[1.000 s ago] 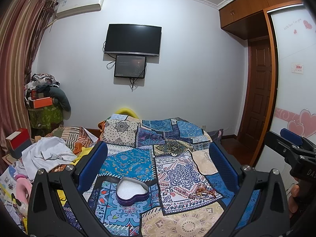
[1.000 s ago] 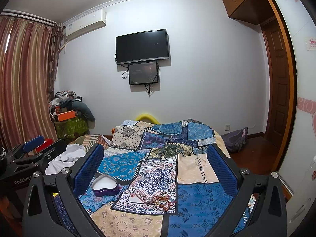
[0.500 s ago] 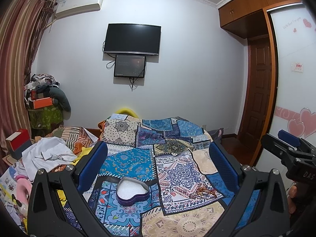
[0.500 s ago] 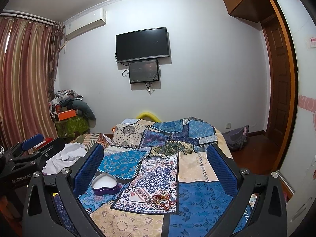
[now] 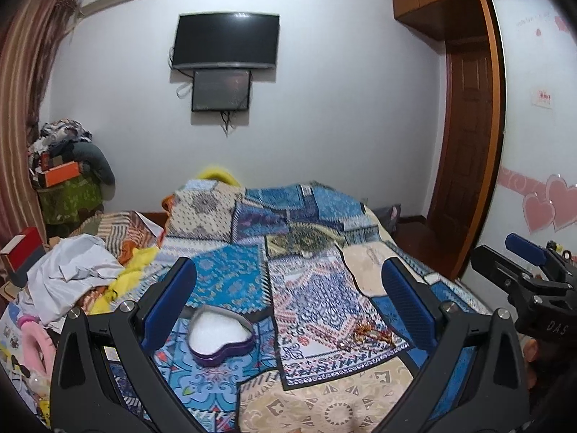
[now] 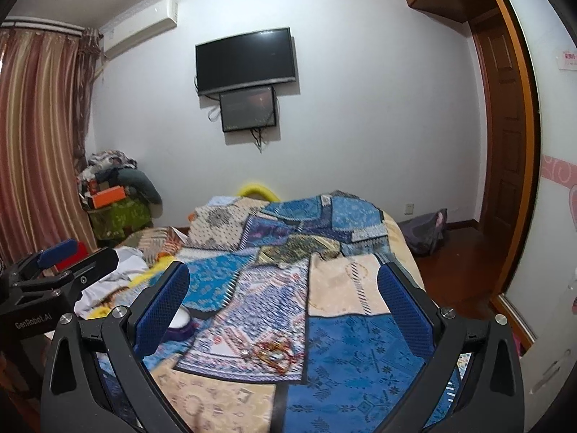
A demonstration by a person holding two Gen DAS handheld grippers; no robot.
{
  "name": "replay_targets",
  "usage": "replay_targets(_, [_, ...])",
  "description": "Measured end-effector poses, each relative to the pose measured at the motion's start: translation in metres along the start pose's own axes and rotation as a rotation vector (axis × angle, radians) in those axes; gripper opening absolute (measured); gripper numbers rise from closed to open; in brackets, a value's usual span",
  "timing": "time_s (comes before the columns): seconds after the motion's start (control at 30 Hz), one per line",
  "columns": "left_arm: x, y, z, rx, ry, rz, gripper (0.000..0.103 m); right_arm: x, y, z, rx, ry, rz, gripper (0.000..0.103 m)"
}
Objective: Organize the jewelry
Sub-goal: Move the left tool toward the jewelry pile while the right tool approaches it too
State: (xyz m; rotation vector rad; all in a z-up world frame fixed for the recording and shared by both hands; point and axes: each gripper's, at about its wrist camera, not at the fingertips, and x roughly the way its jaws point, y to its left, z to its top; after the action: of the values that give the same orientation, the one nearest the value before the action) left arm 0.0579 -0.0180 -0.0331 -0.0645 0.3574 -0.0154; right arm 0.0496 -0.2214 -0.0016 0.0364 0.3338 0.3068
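Observation:
On the patchwork bedspread lies an open purple heart-shaped box with a white lining. To its right is a small tangle of red and gold jewelry. My left gripper is open and empty, hovering above the box and the jewelry. My right gripper is also open and empty, with the jewelry low between its fingers. In the right wrist view its left finger hides most of the box. Each gripper shows at the edge of the other's view: the right gripper, the left gripper.
Crumpled white and yellow clothes lie on the bed's left side. A stack of bundles stands by the curtain. A dark bag sits on the floor near the wooden door. A TV hangs on the far wall.
My right gripper has moved forward and down toward the jewelry, so its left finger now covers part of the box. My left gripper has dipped slightly toward the bed.

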Motion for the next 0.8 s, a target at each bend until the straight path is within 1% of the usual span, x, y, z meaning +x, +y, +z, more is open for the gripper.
replay_targets(0.23, [0.047,-0.019,-0.025,0.040,0.135,-0.071,0.102,0.023,-0.027,-0.024,0.009,0.108,-0.042,0.102])
replay_targets(0.27, [0.054,-0.023,-0.030,0.048,0.156,-0.084,0.099,0.026,-0.031,-0.028,0.011,0.126,-0.045,0.099])
replay_targets(0.3, [0.060,-0.026,-0.035,0.058,0.175,-0.091,0.093,0.029,-0.033,-0.031,0.011,0.141,-0.045,0.095])
replay_targets(0.33, [0.066,-0.029,-0.039,0.070,0.194,-0.097,0.091,0.032,-0.035,-0.034,0.013,0.161,-0.045,0.093])
replay_targets(0.4, [0.079,-0.036,-0.049,0.087,0.235,-0.113,0.087,0.039,-0.041,-0.042,0.023,0.203,-0.032,0.083])
replay_targets(0.43, [0.084,-0.038,-0.054,0.092,0.255,-0.122,0.086,0.042,-0.043,-0.045,0.028,0.222,-0.023,0.082])
replay_targets(0.5, [0.093,-0.040,-0.064,0.102,0.296,-0.138,0.075,0.048,-0.045,-0.052,0.037,0.253,-0.001,0.072])
replay_targets(0.53, [0.099,-0.041,-0.070,0.104,0.319,-0.145,0.073,0.051,-0.045,-0.055,0.040,0.267,0.012,0.070])
replay_targets(0.6, [0.108,-0.040,-0.078,0.097,0.359,-0.161,0.064,0.058,-0.047,-0.061,0.045,0.298,0.037,0.062])
replay_targets(0.63, [0.113,-0.039,-0.082,0.090,0.379,-0.172,0.061,0.060,-0.047,-0.064,0.047,0.309,0.049,0.060])
replay_targets(0.7, [0.120,-0.038,-0.087,0.078,0.409,-0.184,0.053,0.064,-0.048,-0.068,0.055,0.329,0.074,0.054])
replay_targets(0.73, [0.124,-0.038,-0.089,0.071,0.423,-0.192,0.051,0.067,-0.049,-0.070,0.062,0.336,0.089,0.052])
replay_targets(0.8, [0.131,-0.037,-0.093,0.062,0.442,-0.209,0.041,0.073,-0.049,-0.072,0.078,0.350,0.119,0.046])
